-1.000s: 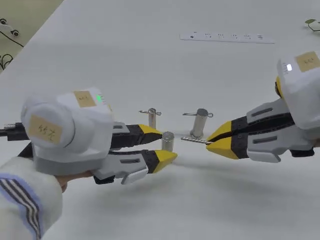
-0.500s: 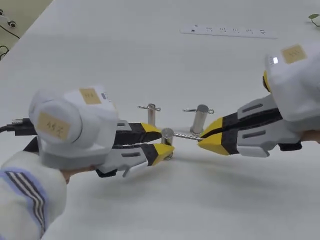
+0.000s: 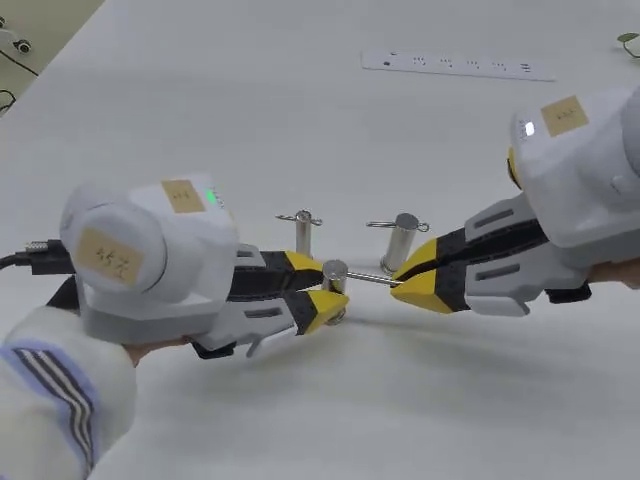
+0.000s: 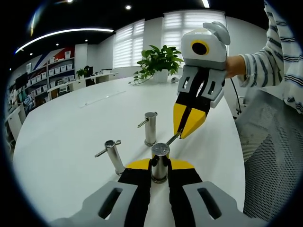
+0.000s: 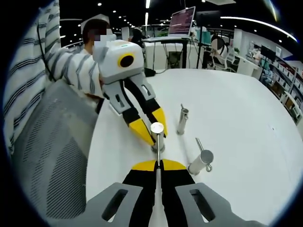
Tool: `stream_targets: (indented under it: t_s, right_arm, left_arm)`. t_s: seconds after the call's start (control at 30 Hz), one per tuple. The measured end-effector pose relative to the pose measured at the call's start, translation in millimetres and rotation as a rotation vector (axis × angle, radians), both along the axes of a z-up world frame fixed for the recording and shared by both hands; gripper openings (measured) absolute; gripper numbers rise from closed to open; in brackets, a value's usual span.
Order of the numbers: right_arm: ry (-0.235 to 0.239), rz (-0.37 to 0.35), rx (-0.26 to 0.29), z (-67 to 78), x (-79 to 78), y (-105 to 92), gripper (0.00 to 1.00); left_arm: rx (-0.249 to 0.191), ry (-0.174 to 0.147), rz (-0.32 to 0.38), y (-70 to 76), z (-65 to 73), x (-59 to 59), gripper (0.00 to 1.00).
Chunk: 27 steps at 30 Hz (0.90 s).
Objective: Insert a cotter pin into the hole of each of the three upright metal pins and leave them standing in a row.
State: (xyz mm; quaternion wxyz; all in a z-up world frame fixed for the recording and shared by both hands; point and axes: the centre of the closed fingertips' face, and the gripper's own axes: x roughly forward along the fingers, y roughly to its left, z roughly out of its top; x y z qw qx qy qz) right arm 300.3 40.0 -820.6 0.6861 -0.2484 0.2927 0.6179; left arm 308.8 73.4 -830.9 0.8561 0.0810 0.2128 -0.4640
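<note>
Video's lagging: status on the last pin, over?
Left gripper shut on last pin. Right gripper shut on cotter pin, tip at pin's top, entry unclear. Two pinned uprights behind, off the line.

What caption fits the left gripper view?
Left tool clamps a metal pin; right tool offers a cotter pin; two finished pins stand beyond.

So I've got three shiny steel pins, all standing upright. The back-left pin (image 3: 303, 238) has a cotter pin (image 3: 297, 218) crosswise through its top, and so does the back-right pin (image 3: 403, 245). The third cotter pin (image 3: 372, 279) sits level, tip touching the near pin (image 3: 335, 272).
</note>
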Motion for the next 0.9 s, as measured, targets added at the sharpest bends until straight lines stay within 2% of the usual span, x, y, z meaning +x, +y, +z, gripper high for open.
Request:
stream_targets:
  t_s: [0.1, 0.23, 0.57, 0.77, 0.9]
  right_arm:
    - [-0.003, 0.004, -0.012, -2.0, 0.5, 1.0, 0.03]
    - [-0.008, 0.014, -0.031, -5.5, 0.9, 1.0, 0.03]
    - [-0.01, 0.022, -0.02, -2.5, 1.5, 4.3, 0.03]
    - [0.007, 0.021, -0.004, -3.2, 1.8, 6.2, 0.03]
    - [-0.008, 0.022, 0.006, -1.2, 1.9, 8.6, 0.03]
  left_arm:
    - [-0.01, 0.006, 0.015, 0.3, -0.2, 0.8, 0.11]
    - [0.003, 0.002, 0.01, 0.1, -1.0, 0.6, 0.11]
    - [-0.016, 0.021, 0.022, 1.3, -2.3, 1.8, 0.11]
    - [-0.026, 0.021, 0.035, 3.0, -3.1, 2.2, 0.11]
    - [-0.023, 0.02, 0.036, 3.2, -3.3, 3.0, 0.11]
